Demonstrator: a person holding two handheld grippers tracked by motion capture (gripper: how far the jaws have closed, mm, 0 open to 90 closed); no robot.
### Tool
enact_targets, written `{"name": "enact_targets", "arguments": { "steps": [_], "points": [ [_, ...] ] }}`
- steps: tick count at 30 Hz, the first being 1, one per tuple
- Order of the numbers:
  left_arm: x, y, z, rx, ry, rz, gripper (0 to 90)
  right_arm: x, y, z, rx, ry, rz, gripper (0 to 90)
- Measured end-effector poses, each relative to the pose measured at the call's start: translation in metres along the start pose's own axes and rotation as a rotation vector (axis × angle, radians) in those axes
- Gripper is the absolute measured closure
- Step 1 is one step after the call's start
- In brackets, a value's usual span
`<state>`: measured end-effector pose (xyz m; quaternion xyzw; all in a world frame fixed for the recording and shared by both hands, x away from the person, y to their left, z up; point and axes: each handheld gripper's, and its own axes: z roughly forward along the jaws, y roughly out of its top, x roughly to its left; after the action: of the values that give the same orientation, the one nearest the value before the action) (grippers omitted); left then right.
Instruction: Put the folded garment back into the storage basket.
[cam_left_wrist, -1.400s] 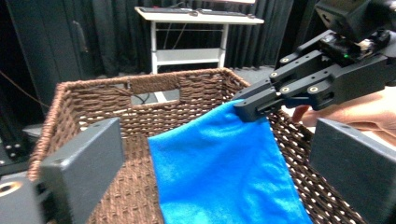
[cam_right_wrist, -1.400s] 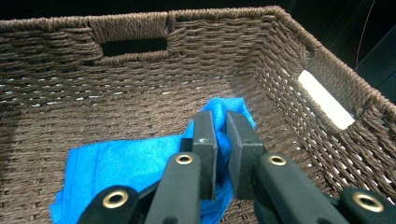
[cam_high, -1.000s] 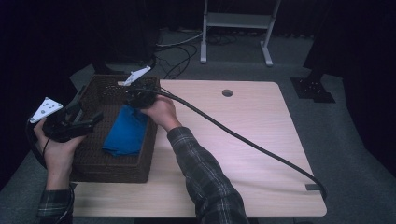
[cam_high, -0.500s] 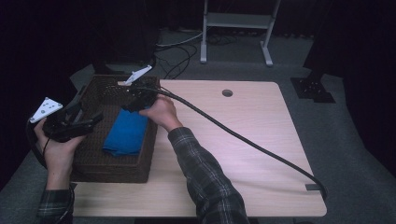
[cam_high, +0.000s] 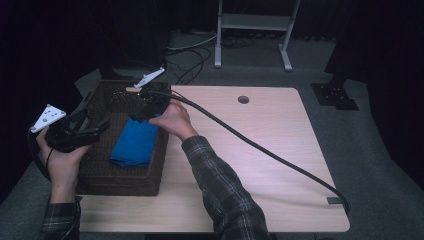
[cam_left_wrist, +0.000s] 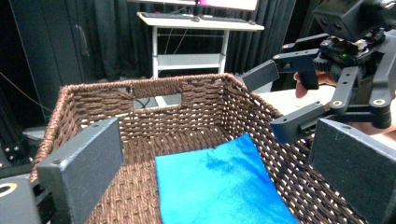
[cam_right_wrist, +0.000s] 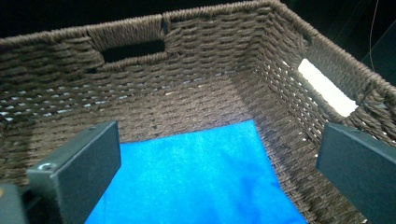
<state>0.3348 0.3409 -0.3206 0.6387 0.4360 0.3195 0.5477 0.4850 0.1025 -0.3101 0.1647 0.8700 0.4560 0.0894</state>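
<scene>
- At the near edge of the high view, two arms in checked sleeves (cam_high: 227, 200) come in from the bottom.
- The left hand (cam_high: 62, 160) holds the left gripper (cam_high: 92, 127) at the left side of the basket (cam_high: 100, 177), over its rim.
- A grey three-cornered plate (cam_high: 47, 116) sits on top of that gripper.
- The left gripper's jaws stand wide apart with nothing between them. In the left gripper view they point into the basket.
- The basket is brown and woven. It sits on the left part of the bench (cam_high: 280, 165).
- A blue cloth (cam_high: 135, 142) lies folded flat on the basket floor. It lies nearer the right wall in the high view.
- A bit farther in, the right hand (cam_high: 172, 120) holds the right gripper (cam_high: 145, 107) over the far end of the cloth.
- The right gripper's jaws have just been opening and now stand wide apart. The cloth (cam_right_wrist: 196, 182) lies below and between them, and the pads do not press on it.
- In the left gripper view the right gripper (cam_left_wrist: 299, 93) hangs over the right wall of the basket.
- A thick black cable (cam_high: 270, 152) runs from the right gripper across the bench to its near right corner.
- A small round hole (cam_high: 243, 99) sits near the far edge of the bench.
- Behind the bench stands a grey metal frame (cam_high: 252, 30) on the floor.
</scene>
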Motion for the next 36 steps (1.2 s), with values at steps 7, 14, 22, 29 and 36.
{"name": "enact_targets", "arguments": {
  "steps": [7,14,22,29,36],
  "points": [
    [-0.001,0.001,0.0,-0.011,-0.012,0.014,2.2,0.001,-0.001,-0.014,-0.016,-0.009,-0.008,0.0],
    [0.0,0.001,0.001,-0.015,0.003,0.014,2.2,-0.001,-0.009,-0.038,-0.039,-0.013,-0.005,0.0],
    [0.001,-0.001,-0.003,-0.04,0.017,0.007,2.2,-0.002,-0.027,-0.07,-0.043,-0.031,-0.015,0.0],
    [0.0,-0.001,-0.005,-0.052,0.034,0.013,2.2,-0.007,-0.048,-0.101,-0.052,-0.046,-0.007,0.0],
    [-0.001,-0.002,-0.006,-0.071,0.051,0.009,2.2,-0.012,-0.075,-0.129,-0.062,-0.063,0.015,0.0]
  ]
}}
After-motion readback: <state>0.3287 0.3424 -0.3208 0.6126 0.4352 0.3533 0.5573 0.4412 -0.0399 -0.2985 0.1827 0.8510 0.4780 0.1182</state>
